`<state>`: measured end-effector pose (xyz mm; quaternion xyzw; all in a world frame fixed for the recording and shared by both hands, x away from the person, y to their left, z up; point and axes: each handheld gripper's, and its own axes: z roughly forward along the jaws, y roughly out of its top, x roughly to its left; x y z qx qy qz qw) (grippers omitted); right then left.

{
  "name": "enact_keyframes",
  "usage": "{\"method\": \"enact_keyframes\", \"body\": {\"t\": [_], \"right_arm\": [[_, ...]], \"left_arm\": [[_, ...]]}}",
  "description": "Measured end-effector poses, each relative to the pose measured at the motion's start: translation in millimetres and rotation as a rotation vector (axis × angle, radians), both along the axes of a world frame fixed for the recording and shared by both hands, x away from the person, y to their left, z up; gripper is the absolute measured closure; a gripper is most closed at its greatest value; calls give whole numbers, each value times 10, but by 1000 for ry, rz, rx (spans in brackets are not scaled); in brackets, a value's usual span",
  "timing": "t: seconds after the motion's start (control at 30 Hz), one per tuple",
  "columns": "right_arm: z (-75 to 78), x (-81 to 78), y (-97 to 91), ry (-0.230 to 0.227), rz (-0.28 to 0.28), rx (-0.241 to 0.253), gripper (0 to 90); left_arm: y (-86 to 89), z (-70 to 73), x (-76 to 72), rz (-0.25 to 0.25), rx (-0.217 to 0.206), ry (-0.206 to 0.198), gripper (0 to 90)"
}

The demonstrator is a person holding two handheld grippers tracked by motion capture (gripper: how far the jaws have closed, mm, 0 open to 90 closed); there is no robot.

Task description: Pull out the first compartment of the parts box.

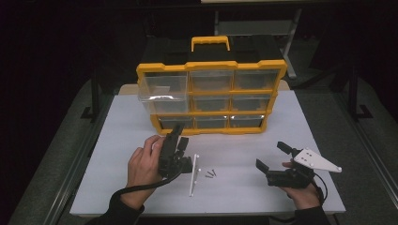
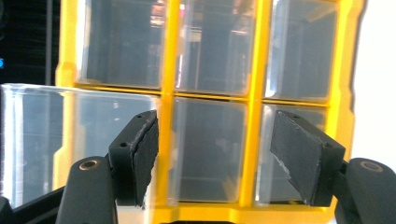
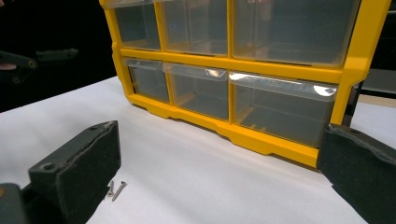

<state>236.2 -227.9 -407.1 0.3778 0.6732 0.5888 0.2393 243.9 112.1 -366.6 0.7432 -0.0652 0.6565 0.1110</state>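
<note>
White desk (image 1: 141, 187) carries a yellow drawer box (image 1: 212, 96), its top-left drawer (image 1: 162, 86) pulled out; screws (image 1: 210, 174) lie between the left tool (image 1: 179, 136) and right tool (image 1: 270, 157). Left tool (image 2: 212, 154) gapes empty before the drawers. Right tool (image 3: 219, 172) stands wide, empty, screws (image 3: 116, 189) beside one jaw.

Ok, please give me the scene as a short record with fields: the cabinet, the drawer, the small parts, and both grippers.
cabinet: yellow drawer cabinet standing at the back of the white table
drawer: top-left drawer pulled out
small parts: screws beside a white strip
left gripper: open, holding nothing, facing the cabinet
right gripper: open, holding nothing
</note>
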Motion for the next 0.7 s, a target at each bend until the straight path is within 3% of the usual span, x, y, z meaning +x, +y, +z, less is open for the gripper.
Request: {"method": "enact_keyframes", "body": {"t": [0.33,0.7], "right_arm": [[-6,28,40,3,7,-17,0],[-9,23,20,9,-5,-10,0]], "left_arm": [[31,-201,49,25,-14,40,143],[56,-412,91,32,-26,109,83]]}}
